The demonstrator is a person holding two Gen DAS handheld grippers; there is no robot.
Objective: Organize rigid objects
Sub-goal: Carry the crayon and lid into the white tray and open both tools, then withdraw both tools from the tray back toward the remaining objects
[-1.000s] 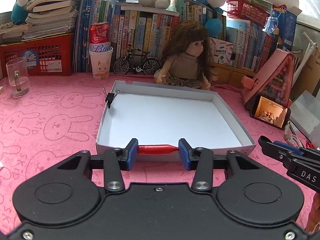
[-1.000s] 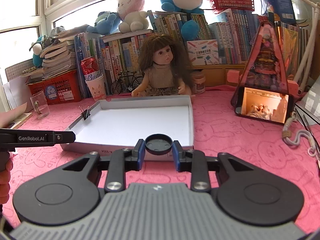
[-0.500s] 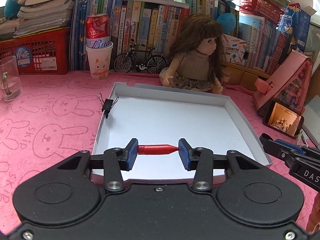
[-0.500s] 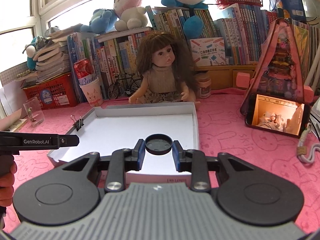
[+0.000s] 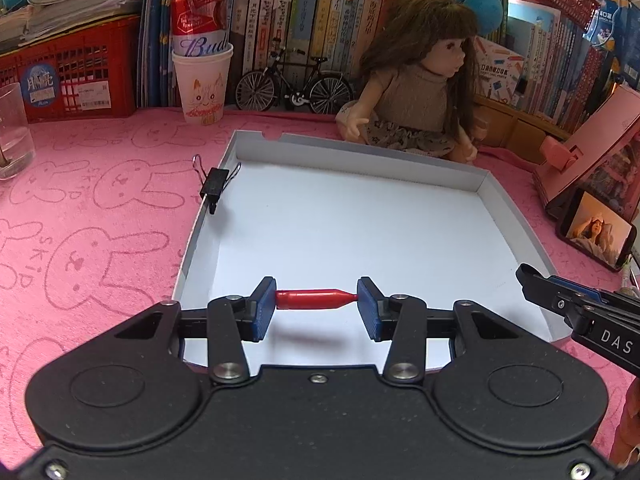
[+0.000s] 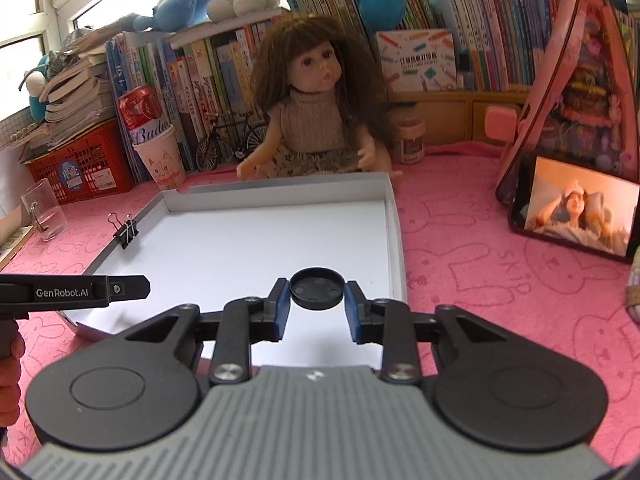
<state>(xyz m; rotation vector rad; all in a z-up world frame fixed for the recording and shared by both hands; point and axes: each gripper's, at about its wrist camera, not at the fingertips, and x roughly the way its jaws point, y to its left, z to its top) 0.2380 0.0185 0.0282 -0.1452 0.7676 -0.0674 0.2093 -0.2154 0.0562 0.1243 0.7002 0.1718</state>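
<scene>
A shallow white tray (image 5: 512, 216) lies on the pink cloth; it also shows in the right wrist view (image 6: 394, 216). My left gripper (image 5: 317, 301) is shut on a small red bullet-shaped piece (image 5: 312, 299), held endwise above the tray's near part. My right gripper (image 6: 317, 298) is shut on a round black cap (image 6: 317, 289), held above the tray's near right part. A black binder clip (image 5: 215, 184) is clipped on the tray's left wall, and shows in the right wrist view (image 6: 127, 232). Each gripper's tip shows in the other view.
A doll (image 5: 416, 80) sits just behind the tray. A cup with a red can (image 5: 202, 64), a toy bicycle (image 5: 294, 84), a red basket (image 5: 68, 72), a glass (image 5: 12, 132) and books line the back. A phone (image 6: 576, 208) leans at right.
Both grippers have moved forward with their objects, from in front of the tray's near wall to above the tray's inside.
</scene>
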